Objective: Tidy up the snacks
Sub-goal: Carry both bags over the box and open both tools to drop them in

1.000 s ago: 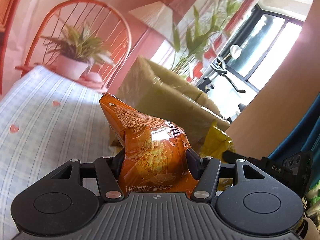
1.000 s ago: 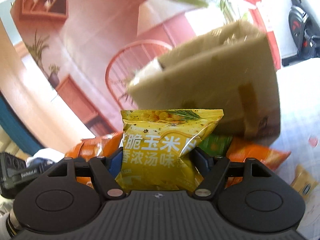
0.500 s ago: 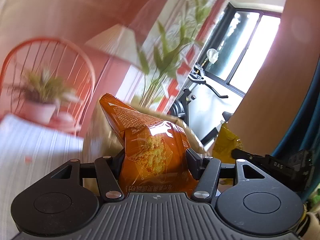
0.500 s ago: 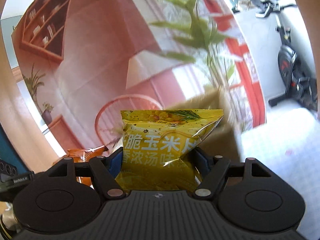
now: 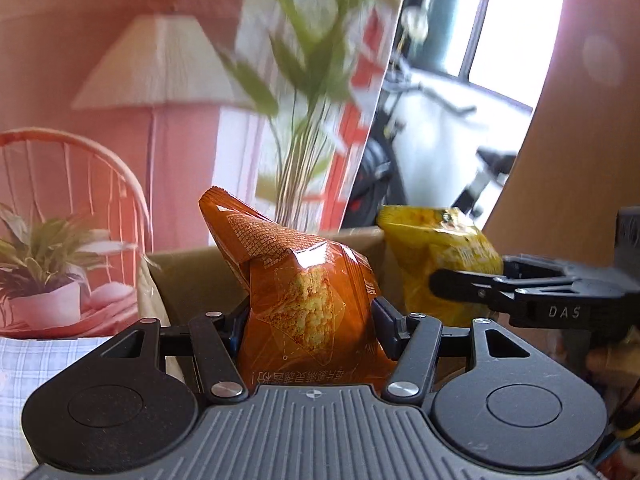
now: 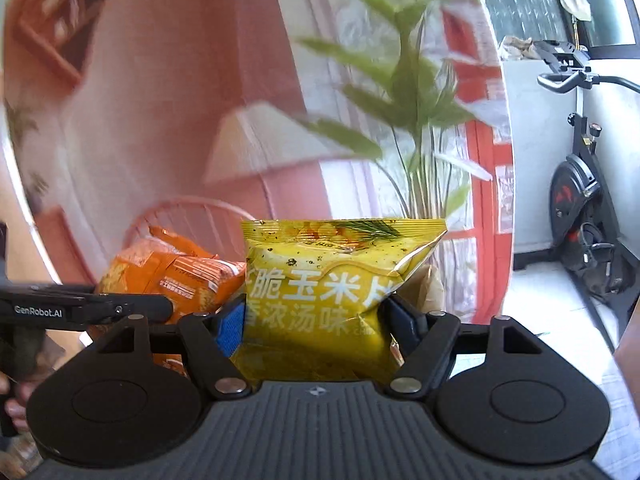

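Both tongs are up in the air side by side. The left tongs (image 5: 308, 316) are clamped on an orange snack bag (image 5: 308, 292), pads squeezing its lower half. The right tongs (image 6: 316, 320) grip a yellow chip bag (image 6: 332, 280) upright, set a bit wider. Fingers (image 6: 12, 404) of the left hand wrap its handle.

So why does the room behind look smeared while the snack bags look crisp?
Left wrist view: the orange bag is sharp between the fingers, while the plant behind is streaked by motion blur and the window is blown out white. Right wrist view: the yellow bag is crisp, the backdrop smeared, the edges bent by the fisheye lens.
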